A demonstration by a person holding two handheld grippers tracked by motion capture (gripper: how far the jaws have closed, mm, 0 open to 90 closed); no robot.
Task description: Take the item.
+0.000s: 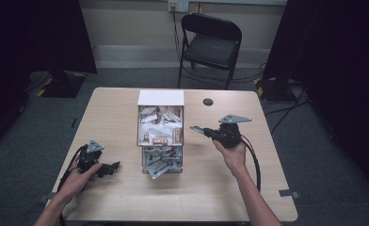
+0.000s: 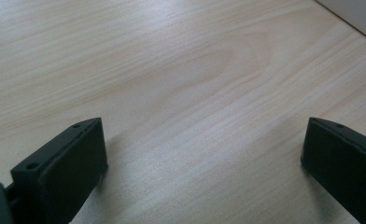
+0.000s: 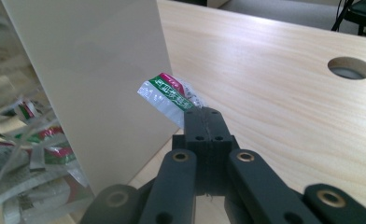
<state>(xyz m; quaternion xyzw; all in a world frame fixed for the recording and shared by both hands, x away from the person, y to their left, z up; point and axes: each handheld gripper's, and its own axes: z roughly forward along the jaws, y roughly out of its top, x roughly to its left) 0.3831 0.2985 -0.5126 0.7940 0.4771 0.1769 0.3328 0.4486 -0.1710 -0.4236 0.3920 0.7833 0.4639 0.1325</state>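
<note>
Light wooden table (image 1: 211, 188), seen from above. A white box (image 1: 160, 123) stands at its middle, far flap upright, full of small packets. Just in front of it, touching or nearly so, a lower clear-looking container (image 1: 161, 161) also holds packets in a heap.

Left tongs (image 1: 111, 166): held low in the person's left hand (image 1: 81, 175), near the left edge of the table, tips pointing right toward the near container, well apart from it. In the left gripper view the two black jaws stand wide apart with bare wood grain between them; nothing held.

Right tongs (image 1: 195, 128): held in the right hand (image 1: 233, 154), raised, right of the white box, tips pointing left at its side wall. In the right gripper view the jaws are pressed together on the corner of a small sachet (image 3: 168, 98), clear foil with a green and red print. The sachet sits just beside the box's right wall (image 3: 102, 74), outside it, above the table. More packets (image 3: 27, 158) show past that wall at the left.

Round cable hole (image 1: 208, 101) in the table, beyond the right tongs. Black folding chair (image 1: 211, 44) stands behind the table, on grey carpet.
</note>
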